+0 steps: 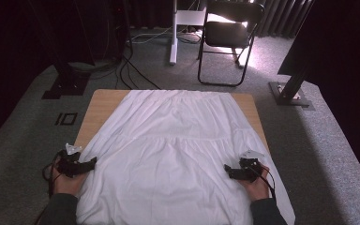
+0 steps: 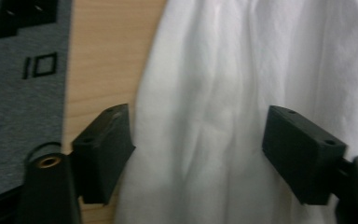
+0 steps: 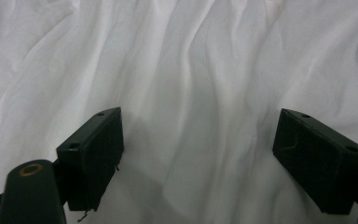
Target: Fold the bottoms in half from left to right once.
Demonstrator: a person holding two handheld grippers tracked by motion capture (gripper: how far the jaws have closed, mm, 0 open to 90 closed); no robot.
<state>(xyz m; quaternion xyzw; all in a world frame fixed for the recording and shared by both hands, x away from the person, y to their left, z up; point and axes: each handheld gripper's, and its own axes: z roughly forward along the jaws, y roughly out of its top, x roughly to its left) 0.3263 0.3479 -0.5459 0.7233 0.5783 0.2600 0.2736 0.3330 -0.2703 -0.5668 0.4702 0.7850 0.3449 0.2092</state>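
**White garment flat on the counter, both claws open**

We have a white garment (image 1: 178,154) spread across the wooden counter (image 1: 104,104), gathered narrow end at the far edge, widening toward us. Its long axis runs from far to near, and the near hem spills off the front, cut off by the bottom of the high view. Our left claw (image 1: 90,164) sits at the cloth's left edge, jaws spread wide and empty; in the left gripper view the cloth's border runs between them over bare wood. Our right claw (image 1: 229,171) rests on the right side, jaws equally wide, gripping nothing, folds lying between them. What kind of garment it is, we can't tell. A black folding chair (image 1: 229,35) stands on the carpet beyond.
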